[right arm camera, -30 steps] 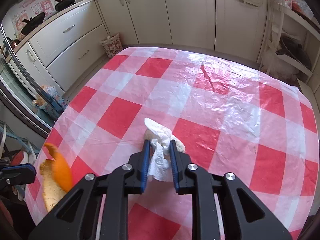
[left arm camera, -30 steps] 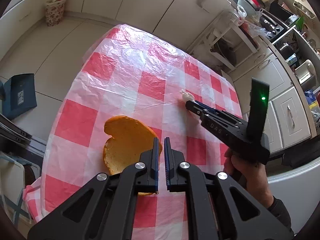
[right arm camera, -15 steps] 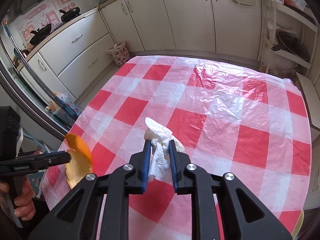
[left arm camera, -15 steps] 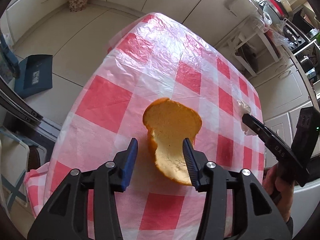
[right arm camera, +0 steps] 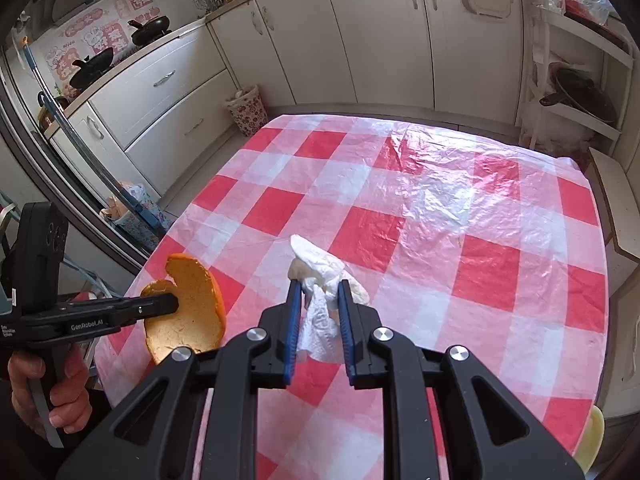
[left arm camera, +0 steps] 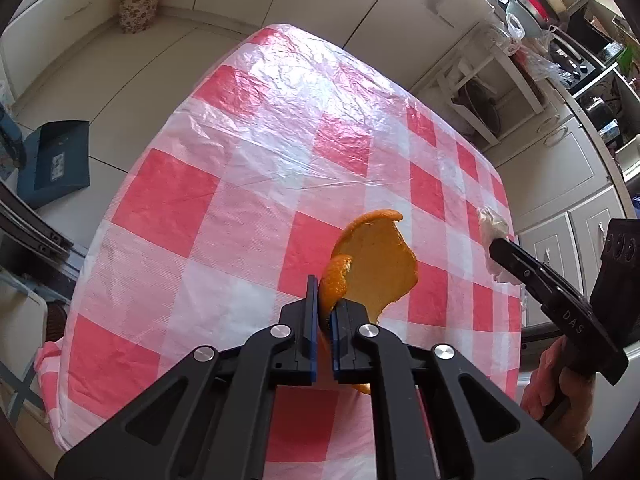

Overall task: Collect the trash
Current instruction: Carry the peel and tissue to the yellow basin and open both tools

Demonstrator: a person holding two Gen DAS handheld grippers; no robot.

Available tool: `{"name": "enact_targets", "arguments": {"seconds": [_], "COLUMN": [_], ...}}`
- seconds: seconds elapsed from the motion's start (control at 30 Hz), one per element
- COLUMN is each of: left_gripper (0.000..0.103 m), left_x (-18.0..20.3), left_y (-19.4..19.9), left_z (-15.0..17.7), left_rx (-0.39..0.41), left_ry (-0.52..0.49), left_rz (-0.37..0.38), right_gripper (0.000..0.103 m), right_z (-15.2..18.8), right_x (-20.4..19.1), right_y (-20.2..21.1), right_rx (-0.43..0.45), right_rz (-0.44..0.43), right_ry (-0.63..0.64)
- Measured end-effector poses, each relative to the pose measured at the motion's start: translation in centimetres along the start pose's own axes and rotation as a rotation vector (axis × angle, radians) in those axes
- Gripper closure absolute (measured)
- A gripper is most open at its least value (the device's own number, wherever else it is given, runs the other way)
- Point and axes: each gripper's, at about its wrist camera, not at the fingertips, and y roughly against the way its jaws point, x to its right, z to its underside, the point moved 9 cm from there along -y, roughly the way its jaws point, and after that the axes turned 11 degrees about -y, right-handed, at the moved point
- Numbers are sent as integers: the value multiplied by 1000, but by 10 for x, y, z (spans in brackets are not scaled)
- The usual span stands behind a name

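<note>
Left gripper (left arm camera: 324,312) now clenched on edge of orange peel (left arm camera: 376,264); half a sec ago jaws stood wide w/ peel between them, a sec ago shut beside peel lying flat on counter (left arm camera: 224,208). Peel now stands upright in the pinch, low over near-left corner of the checked plastic cloth; whether lower rim touches cloth, can't tell. In right wrist view same peel (right arm camera: 188,312) seen pinched near its top by left gripper (right arm camera: 172,306), hand (right arm camera: 60,384) below on the handle.

Right gripper (right arm camera: 318,300) grasping crumpled white tissue (right arm camera: 320,280), same as a sec ago, but carried back & higher: more cloth visible beyond it than before. Tissue clear of counter, also visible at right edge of left view (left arm camera: 494,228).

Meaning for task: both trash pieces secured, counter otherwise bare in both views. Prob. next = carry to a bin; floral basket (right arm camera: 247,110) on floor by cabinets looks a likely one, not certain.

Writing: "GenRobot.AI" on left gripper arm; "DAS" on right gripper (left arm camera: 496,248) arm. Red/white wall stickers (right arm camera: 100,40) w/ characters, not readable.
</note>
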Motion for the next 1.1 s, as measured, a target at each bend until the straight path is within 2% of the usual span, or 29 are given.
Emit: {"name": "enact_targets", "arguments": {"seconds": [0.17, 0.3, 0.4, 0.6, 0.73, 0.8, 0.87, 0.9, 0.93, 1.03, 1.1], "left_gripper": [98, 98, 98, 98, 98, 98, 98, 98, 98, 98, 98], "left_x": [24, 60, 104, 203, 271, 301, 330, 343, 354, 382, 394], "left_y": [9, 19, 19, -1, -25, -42, -60, -70, -80, -115, -138], "left_z": [-1, -4, 0, 20, 47, 64, 80, 86, 92, 106, 117], "left_rx": [33, 66, 66, 12, -39, -73, -103, -117, -129, -172, -208], "left_ry": [-32, -87, -147, -242, -302, -328, -345, -350, -354, -366, -371], "left_rz": [61, 127, 190, 306, 349, 356, 357, 354, 344, 289, 252], "right_gripper": [84, 84, 84, 84, 84, 84, 76, 59, 48, 46, 44], "right_z": [9, 18, 27, 68, 108, 123, 134, 137, 138, 133, 124], "right_x": [11, 40, 82, 200, 272, 294, 313, 322, 328, 344, 349], "right_y": [26, 60, 94, 146, 152, 148, 145, 145, 148, 167, 187], "right_rx": [20, 58, 95, 115, 52, 4, -39, -58, -52, 2, 75], "right_rz": [9, 47, 99, 242, 322, 346, 384, 397, 410, 405, 391], "right_ry": [6, -17, -76, -275, -403, -435, -468, -493, -514, -564, -605]}}
